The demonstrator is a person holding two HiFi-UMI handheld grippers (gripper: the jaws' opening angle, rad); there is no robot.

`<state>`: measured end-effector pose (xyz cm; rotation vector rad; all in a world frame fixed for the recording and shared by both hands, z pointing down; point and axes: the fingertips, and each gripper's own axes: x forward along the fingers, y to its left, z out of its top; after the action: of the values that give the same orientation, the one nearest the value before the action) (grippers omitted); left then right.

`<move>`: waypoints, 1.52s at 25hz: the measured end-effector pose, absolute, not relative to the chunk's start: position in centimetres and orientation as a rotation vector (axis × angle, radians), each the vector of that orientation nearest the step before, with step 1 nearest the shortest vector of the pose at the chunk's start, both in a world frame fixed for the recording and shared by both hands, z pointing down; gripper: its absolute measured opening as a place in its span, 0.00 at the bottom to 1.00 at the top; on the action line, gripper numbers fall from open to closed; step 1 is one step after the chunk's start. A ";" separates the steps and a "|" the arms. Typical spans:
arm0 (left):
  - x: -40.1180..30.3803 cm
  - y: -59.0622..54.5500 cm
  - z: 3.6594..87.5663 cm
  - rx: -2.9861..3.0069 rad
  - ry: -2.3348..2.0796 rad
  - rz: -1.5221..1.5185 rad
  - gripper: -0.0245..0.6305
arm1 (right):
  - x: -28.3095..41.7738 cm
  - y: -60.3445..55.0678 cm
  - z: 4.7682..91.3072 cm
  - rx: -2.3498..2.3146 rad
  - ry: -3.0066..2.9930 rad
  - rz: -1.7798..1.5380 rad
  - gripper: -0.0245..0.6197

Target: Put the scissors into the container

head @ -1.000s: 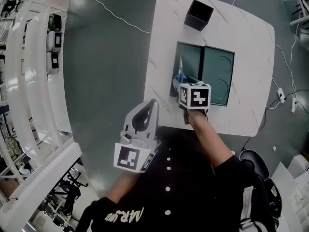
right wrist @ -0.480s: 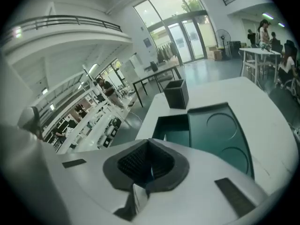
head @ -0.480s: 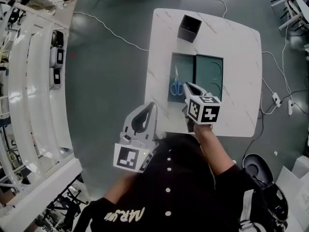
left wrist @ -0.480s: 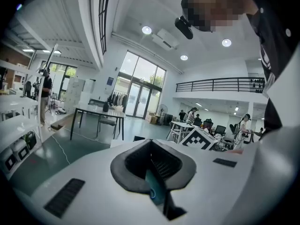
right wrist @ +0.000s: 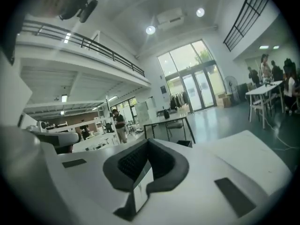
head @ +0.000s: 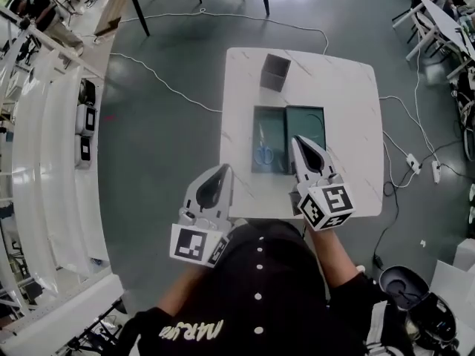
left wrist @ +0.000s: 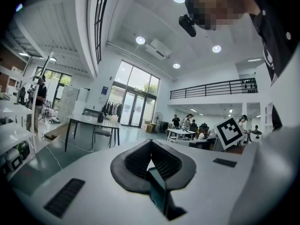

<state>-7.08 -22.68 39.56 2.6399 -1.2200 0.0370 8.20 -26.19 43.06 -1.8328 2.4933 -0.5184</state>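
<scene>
- Scissors (head: 263, 144), blue handles: they lie flat in the left half of the container (head: 312, 121), blades pointing to the far side of the table (head: 349, 110), handles toward the person. Nothing touches them.
- Container: dark green, two halves side by side, on the middle of the white table. No contents can be made out in the right half.
- Right gripper (head: 299, 139): jaws pressed together, nothing between them (the right gripper view shows the dark pads meeting at the tip). In the head view its tip overlaps the near part of the container's right half, just beside the scissors and clear of them. Its own view looks out across the hall, not down at the table.
- Left gripper (head: 225, 167): jaws likewise together and empty (the left gripper view shows the pads meeting at the tip). It sits by the table's near left edge, apart from the container, and looks across the hall.
- Marker cubes: left (head: 194, 245), right (head: 327, 207), both facing the head camera.
- Box (head: 274, 71): dark, square, open top, upright near the table's far edge, apart from the container.
- Cable (head: 171, 87) trails over the grey floor (head: 171, 147) left of the table.
</scene>
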 end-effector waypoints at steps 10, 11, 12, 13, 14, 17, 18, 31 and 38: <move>-8.1 -22.9 36.2 2.703 -1.244 -0.045 0.08 | 9.7 -22.1 35.8 -1.951 2.530 -0.059 0.06; -8.1 -22.8 35.9 2.706 -1.244 -0.057 0.08 | 9.9 -21.7 35.4 -1.959 2.517 -0.051 0.06; -8.2 -22.7 35.6 2.709 -1.243 -0.069 0.08 | 10.1 -21.5 34.9 -1.964 2.500 -0.046 0.06; -8.2 -22.7 35.4 2.713 -1.242 -0.080 0.08 | 10.4 -21.3 34.6 -1.964 2.480 -0.043 0.06; -8.2 -22.7 35.3 2.715 -1.244 -0.088 0.08 | 10.6 -21.1 34.3 -1.964 2.457 -0.046 0.06; -8.4 -22.5 35.0 2.712 -1.252 -0.104 0.08 | 11.7 -20.4 34.1 -1.982 2.383 -0.067 0.06; -8.5 -22.4 34.9 2.714 -1.257 -0.105 0.08 | 11.9 -20.1 34.1 -1.994 2.367 -0.069 0.06; -9.3 -21.4 34.9 2.723 -1.297 -0.094 0.08 | 12.3 -17.6 33.6 -2.040 2.373 0.033 0.06; -9.5 -20.7 35.0 2.728 -1.323 -0.072 0.08 | 12.4 -17.1 33.7 -2.023 2.364 -0.025 0.06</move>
<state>-9.51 -20.67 34.98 2.7285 -1.3229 -0.0715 12.36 -17.13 33.67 -2.0234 2.3638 -0.0249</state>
